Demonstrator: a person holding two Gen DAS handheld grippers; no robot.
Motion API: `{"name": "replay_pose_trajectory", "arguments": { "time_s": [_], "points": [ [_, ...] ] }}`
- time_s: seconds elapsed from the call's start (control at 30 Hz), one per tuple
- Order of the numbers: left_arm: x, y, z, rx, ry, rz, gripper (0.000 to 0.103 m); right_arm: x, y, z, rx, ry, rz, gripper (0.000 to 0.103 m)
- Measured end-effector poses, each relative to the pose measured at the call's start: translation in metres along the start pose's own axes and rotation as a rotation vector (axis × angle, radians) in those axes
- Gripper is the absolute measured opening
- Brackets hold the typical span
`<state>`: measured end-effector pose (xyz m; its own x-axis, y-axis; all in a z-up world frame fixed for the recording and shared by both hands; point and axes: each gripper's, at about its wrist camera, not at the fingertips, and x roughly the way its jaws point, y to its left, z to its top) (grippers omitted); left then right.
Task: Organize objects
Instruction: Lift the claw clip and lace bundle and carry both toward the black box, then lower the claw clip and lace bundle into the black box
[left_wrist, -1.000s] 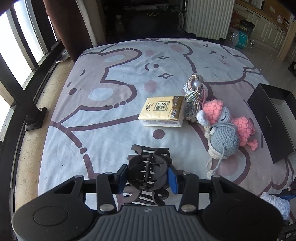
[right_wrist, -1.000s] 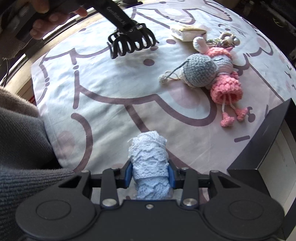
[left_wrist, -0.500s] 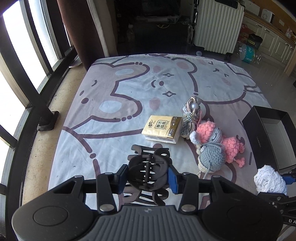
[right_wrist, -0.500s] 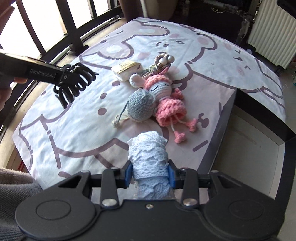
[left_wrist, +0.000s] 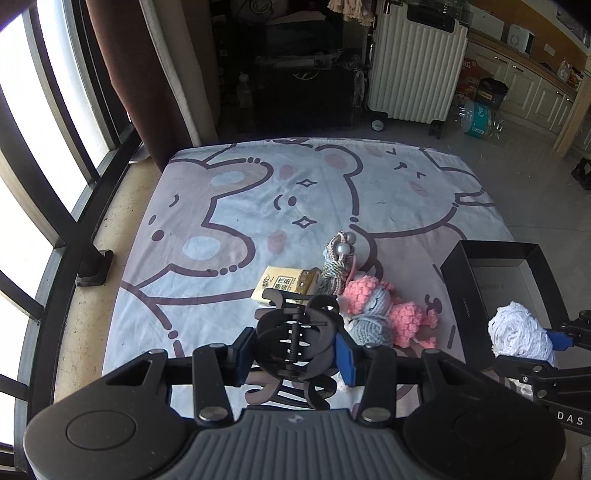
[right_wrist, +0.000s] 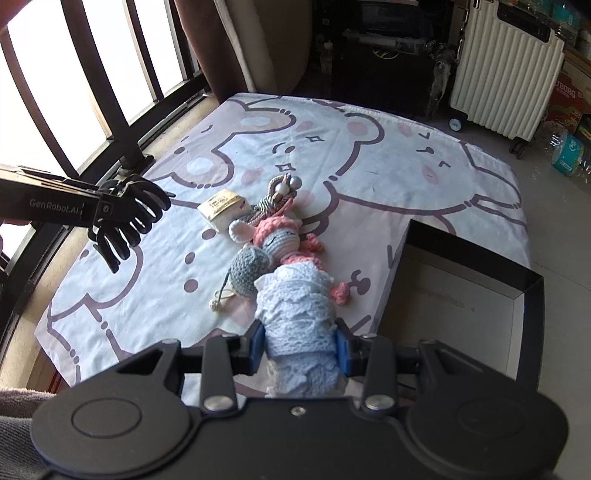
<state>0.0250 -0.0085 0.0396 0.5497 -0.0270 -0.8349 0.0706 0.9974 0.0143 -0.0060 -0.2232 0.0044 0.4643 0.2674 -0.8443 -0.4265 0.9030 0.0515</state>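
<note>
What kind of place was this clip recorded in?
Most likely a lived-in home, on the floor by a window. A cartoon bear blanket is spread on the floor, a white suitcase stands behind it, and kitchen-style cabinets line the far right wall. Barred windows run along the left.

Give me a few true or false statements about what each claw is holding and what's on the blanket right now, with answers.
1. The left claw grips a black hair clip. True.
2. The right claw is empty. False: it grips a roll of pale blue lace.
3. The black box holds the tissue pack. False: the tissue pack lies on the blanket.
4. The crochet dolls lie on the blanket. True.
</note>
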Motion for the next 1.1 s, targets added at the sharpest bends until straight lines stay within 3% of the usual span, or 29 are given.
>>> {"name": "replay_pose_trajectory", "arguments": {
  "time_s": [0.6,1.1],
  "points": [
    [-0.007,-0.097,0.044,0.087,-0.033,-0.071,0.046,-0.037,-0.080,0.003,0.116,-0.072,-0.106,0.039],
    [0.004,-0.157,0.070,0.098,-0.032,-0.119,0.046,-0.049,-0.145,-0.008,0.231,-0.084,-0.179,0.039]
  ]
}}
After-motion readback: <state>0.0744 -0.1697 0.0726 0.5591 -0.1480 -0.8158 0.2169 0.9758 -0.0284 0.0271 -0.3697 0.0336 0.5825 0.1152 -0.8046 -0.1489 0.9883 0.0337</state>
